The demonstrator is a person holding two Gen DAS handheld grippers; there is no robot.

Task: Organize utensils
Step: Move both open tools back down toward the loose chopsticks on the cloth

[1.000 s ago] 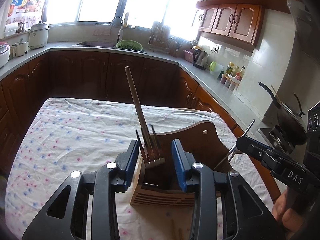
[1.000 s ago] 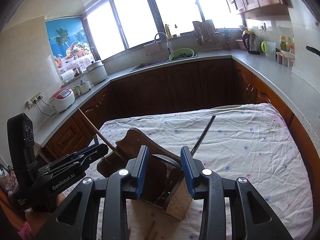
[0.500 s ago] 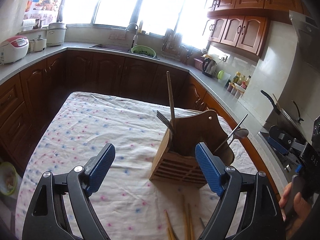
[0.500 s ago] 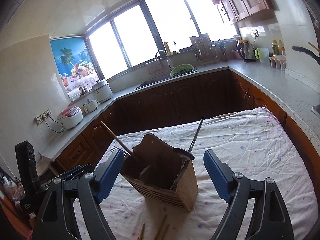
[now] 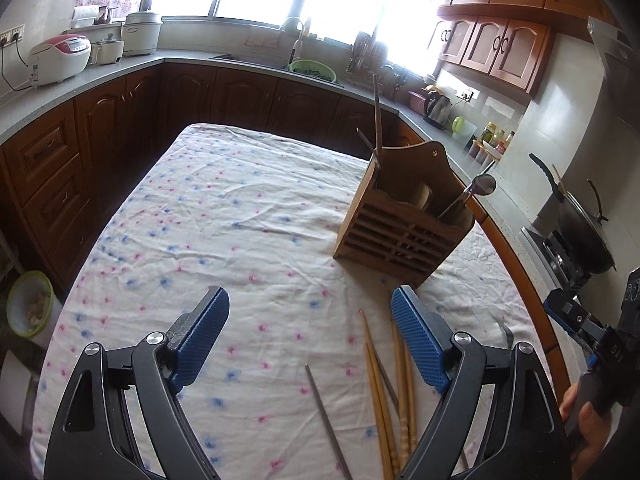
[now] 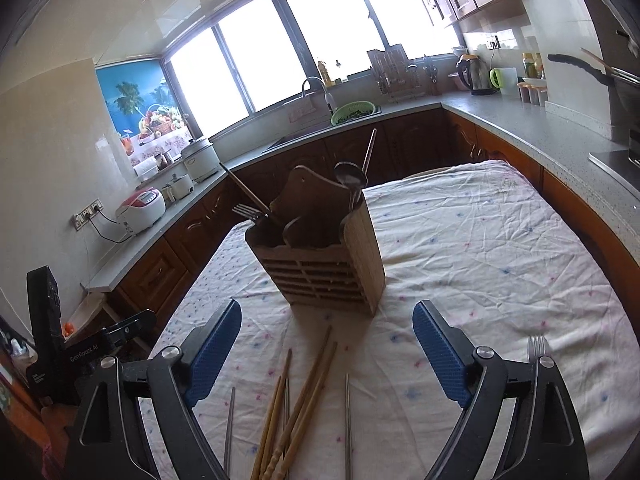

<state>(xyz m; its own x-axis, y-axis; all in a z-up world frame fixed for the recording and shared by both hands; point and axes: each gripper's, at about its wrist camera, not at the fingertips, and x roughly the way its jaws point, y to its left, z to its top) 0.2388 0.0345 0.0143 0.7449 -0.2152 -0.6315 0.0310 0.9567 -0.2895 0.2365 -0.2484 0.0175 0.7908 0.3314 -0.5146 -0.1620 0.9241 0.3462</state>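
Near the wooden holder [image 6: 320, 256], both grippers, left gripper [image 5: 308, 332] and right gripper [image 6: 328, 344], wide open and empty. Loose chopsticks [image 6: 300, 396] on the tablecloth [image 6: 480, 248]. Best gripped singly, mid-shaft, then lowered upright.

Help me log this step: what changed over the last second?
Both grippers let go and backed away from the wooden holder: left gripper released the fork, right gripper the spoon. Both now open. Holder and loose chopsticks stayed.

Blown-out daylight from windows [image 6: 280, 52], dim cabinets, strong fisheye bending, dark vignetted corners
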